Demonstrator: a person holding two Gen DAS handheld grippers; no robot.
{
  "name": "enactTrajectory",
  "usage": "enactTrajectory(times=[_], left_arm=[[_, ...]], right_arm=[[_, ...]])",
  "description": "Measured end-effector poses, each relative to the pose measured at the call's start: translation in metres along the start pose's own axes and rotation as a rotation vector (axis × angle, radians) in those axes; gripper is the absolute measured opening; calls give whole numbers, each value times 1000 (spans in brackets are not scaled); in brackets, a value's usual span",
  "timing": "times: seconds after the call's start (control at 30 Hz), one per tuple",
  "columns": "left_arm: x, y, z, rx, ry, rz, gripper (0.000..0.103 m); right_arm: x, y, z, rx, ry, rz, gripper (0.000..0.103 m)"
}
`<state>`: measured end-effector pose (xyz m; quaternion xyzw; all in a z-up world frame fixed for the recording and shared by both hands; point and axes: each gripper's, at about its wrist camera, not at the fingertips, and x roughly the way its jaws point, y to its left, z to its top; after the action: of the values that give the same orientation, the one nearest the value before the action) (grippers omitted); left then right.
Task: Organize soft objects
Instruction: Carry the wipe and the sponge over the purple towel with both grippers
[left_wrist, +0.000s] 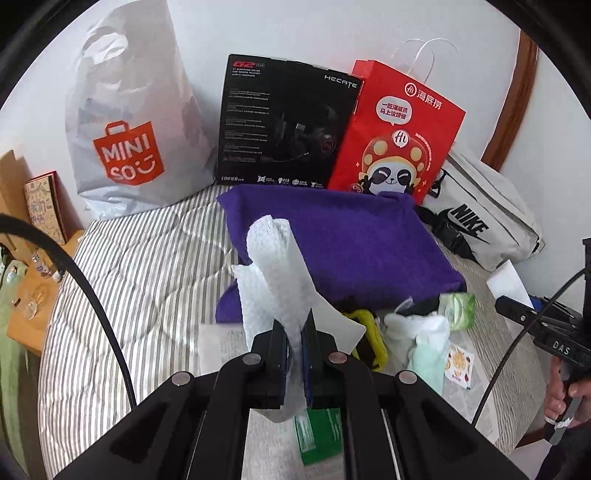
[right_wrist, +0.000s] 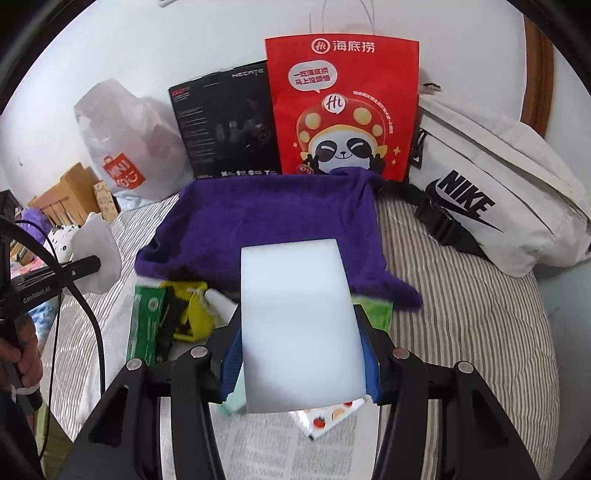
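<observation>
**Both grippers loaded over the bed clutter**

Left gripper (left_wrist: 294, 345): jaws closed tight on a white paper towel (left_wrist: 275, 273), which stands up crumpled between the fingers and hangs out below them. The same gripper shows from the side in the right wrist view, towel bunched at its tip.

Right gripper (right_wrist: 301, 350): fingers clamped on the two sides of a white sponge block (right_wrist: 299, 325); blue pads (right_wrist: 370, 365) press its edges. The block is held above the bedding, tilted away from the camera.

Beneath the grippers, on the striped bedsheet (right_wrist: 461, 314): a sheet of printed paper (right_wrist: 258, 446), a green packet (right_wrist: 146, 317), a yellow-and-black item (right_wrist: 195, 310), a pale mint cloth (left_wrist: 426, 360) and a small fruit-print pack (right_wrist: 325, 419). All lie close together; some overlap.

Just beyond the pile: a purple towel (right_wrist: 266, 218) spread on the sheet, its near edge touching the clutter.

Against the wall, left to right: a white Miniso bag (left_wrist: 129, 140), a black headset box (left_wrist: 284, 122), a red paper bag (right_wrist: 343, 103) with a panda print, and a white Nike bag (right_wrist: 498, 192) lying on its side. The towel's far edge reaches the base of the red bag.
</observation>
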<state>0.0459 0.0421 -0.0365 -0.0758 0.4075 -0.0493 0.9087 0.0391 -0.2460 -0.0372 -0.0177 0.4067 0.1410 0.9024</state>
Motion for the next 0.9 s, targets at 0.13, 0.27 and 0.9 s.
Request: enactTrajectory(times=[0.13,0.27,0.9], left_arm=[[12,6,13,-5,7,-4,7],[26,12,26,-11,12,-2,7],[98,22,71,3,71,-29,7]], right_arm=[[11,-7,14,30,7,-1,53],[28,-14,32,40,10,-18,53],[164,-30,114,49,70,-103,53]])
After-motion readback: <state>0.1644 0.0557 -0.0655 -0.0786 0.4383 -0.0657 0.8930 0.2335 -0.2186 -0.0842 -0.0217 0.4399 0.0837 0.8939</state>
